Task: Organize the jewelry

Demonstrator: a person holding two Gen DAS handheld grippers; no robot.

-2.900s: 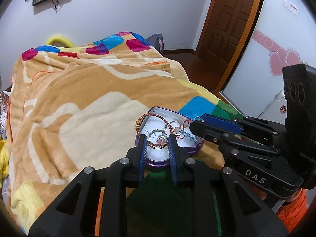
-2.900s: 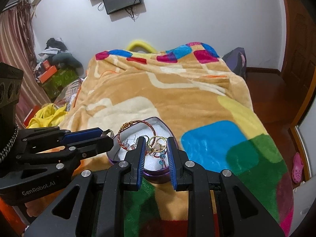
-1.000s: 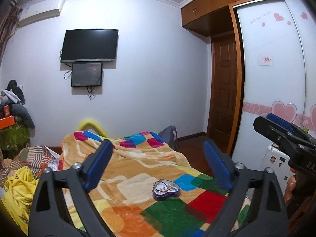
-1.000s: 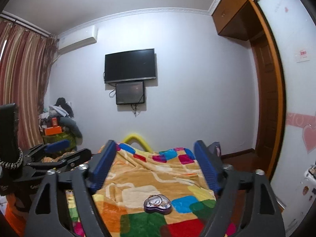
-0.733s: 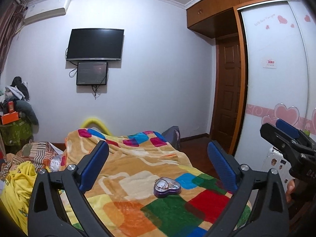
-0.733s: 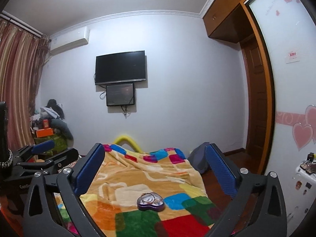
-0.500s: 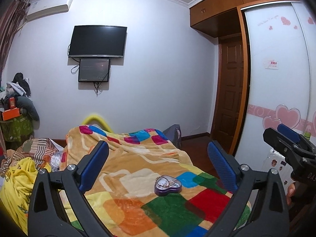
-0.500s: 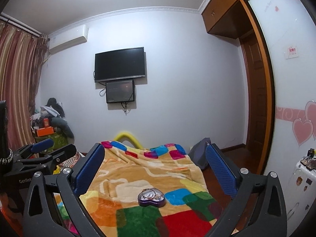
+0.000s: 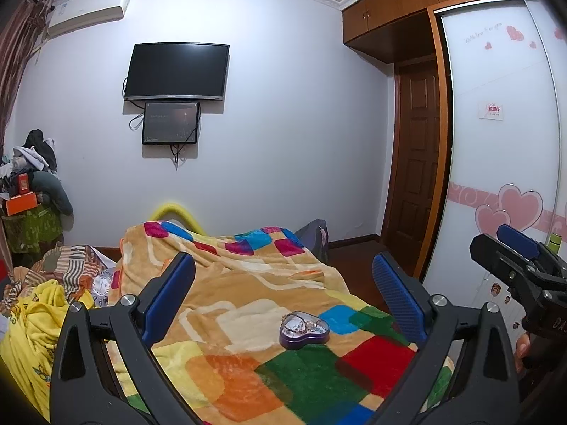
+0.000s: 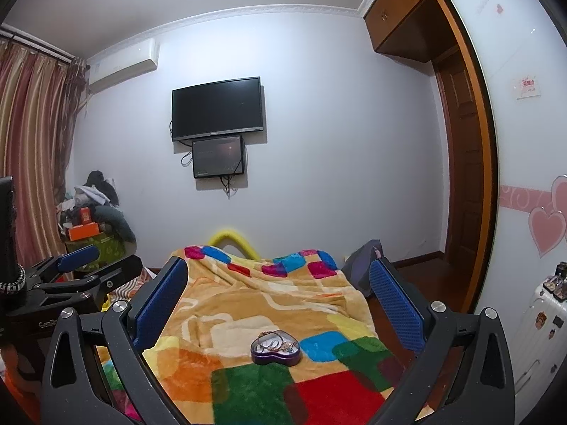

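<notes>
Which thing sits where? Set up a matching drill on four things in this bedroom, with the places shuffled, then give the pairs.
1 heart-shaped tin
2 television
3 air conditioner
4 orange box

A high up beside the curtain
B on the blanket
C atop the clutter pile
D directly above the small screen

Pairs: 1-B, 2-D, 3-A, 4-C

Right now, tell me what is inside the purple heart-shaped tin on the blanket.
The purple heart-shaped tin is open and holds a tangle of thin bangles and beaded jewelry on a white lining. Individual pieces are too small to tell apart, and anything beneath them is covered.
</notes>
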